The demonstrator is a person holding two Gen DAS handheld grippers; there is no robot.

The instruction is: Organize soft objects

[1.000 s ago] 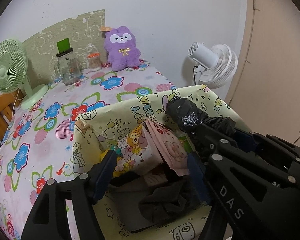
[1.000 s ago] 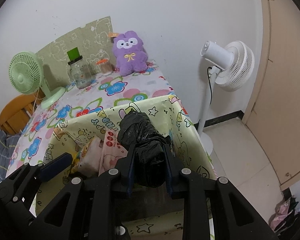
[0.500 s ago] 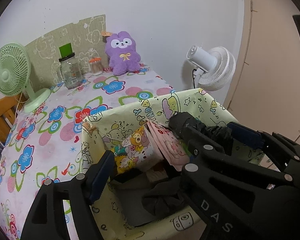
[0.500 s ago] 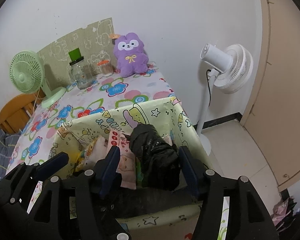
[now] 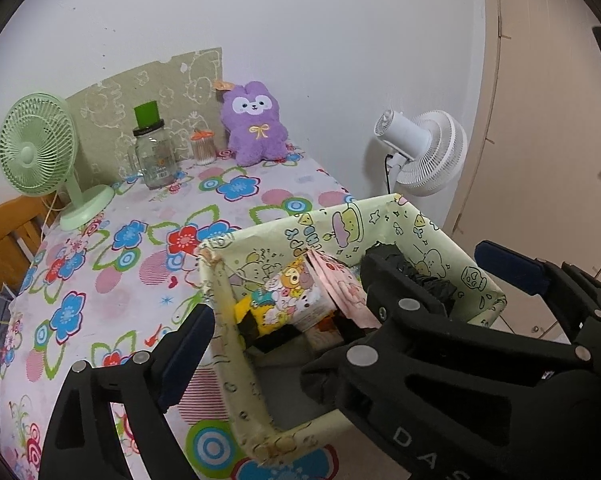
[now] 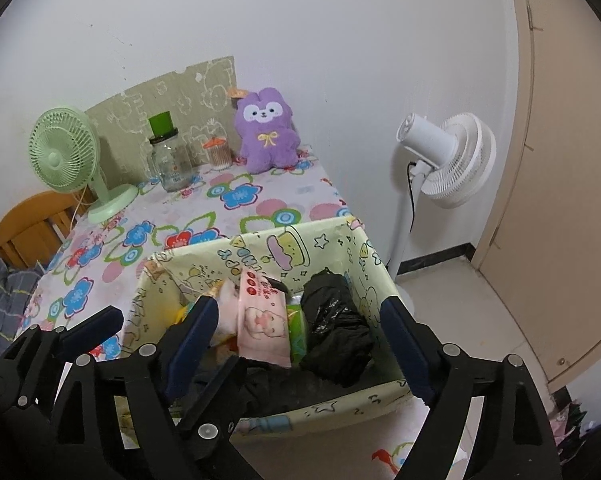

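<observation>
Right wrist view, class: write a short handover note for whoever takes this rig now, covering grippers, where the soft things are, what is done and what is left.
Right gripper: jaws opening, nothing pressed between them; the black bag lies below in the box.
Left gripper: jaws opening, empty, over the box.
In the box: black bag, pink pack, cartoon pack, dark cloth.
Done: black bag is in the box.
Left: the purple plush sits at the table's far end; probably next.
</observation>
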